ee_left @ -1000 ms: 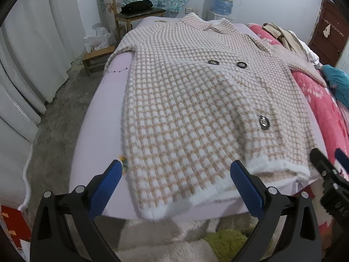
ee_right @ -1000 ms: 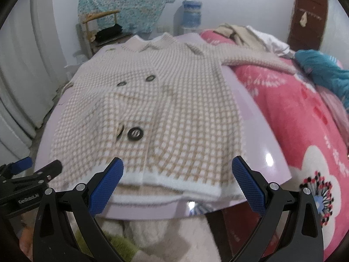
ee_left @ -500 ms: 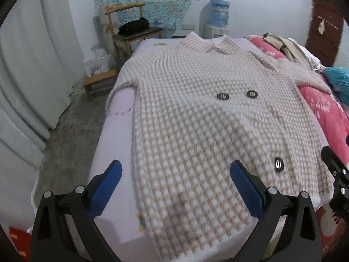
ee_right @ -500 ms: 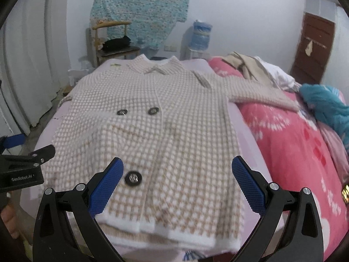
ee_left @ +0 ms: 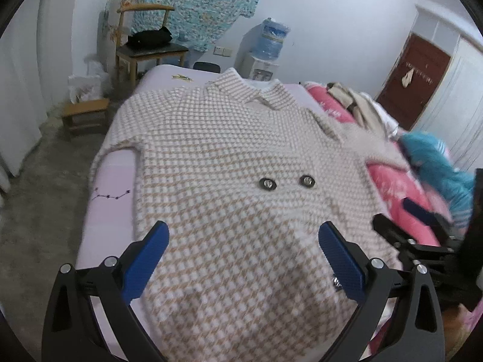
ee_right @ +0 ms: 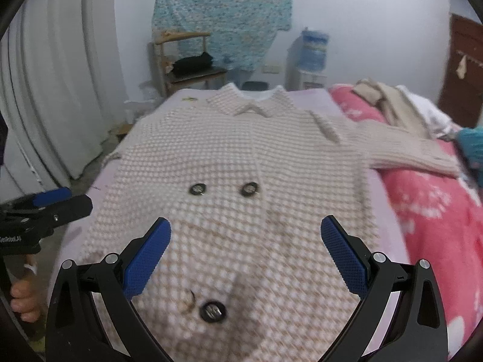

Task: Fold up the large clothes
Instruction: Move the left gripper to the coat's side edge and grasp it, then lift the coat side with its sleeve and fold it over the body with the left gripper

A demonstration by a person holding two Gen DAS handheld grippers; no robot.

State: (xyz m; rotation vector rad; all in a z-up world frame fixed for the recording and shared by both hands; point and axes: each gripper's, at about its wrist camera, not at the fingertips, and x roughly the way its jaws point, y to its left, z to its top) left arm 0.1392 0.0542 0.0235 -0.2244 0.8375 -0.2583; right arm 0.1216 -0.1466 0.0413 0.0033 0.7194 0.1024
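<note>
Pale walls close off the far end of the room, with a turquoise patterned cloth hung behind a wooden chair and a water dispenser just beside the bed's head. On the bed, a lilac sheet carries the checked coat, spread flat and face up with its collar toward the far wall. Two dark buttons sit side by side at mid-chest, and a third shows lower down in the right wrist view. One sleeve drapes off the sheet's left edge; the other stretches out over the pink floral quilt alongside. A heap of beige clothes and something teal lie further along that quilt.

Both tools hang over the lower half of the coat, touching nothing. The left hand-held gripper has its blue pads spread wide, with only fabric between them. The right hand-held gripper is equally wide and empty, over the coat's buttoned front.
</note>
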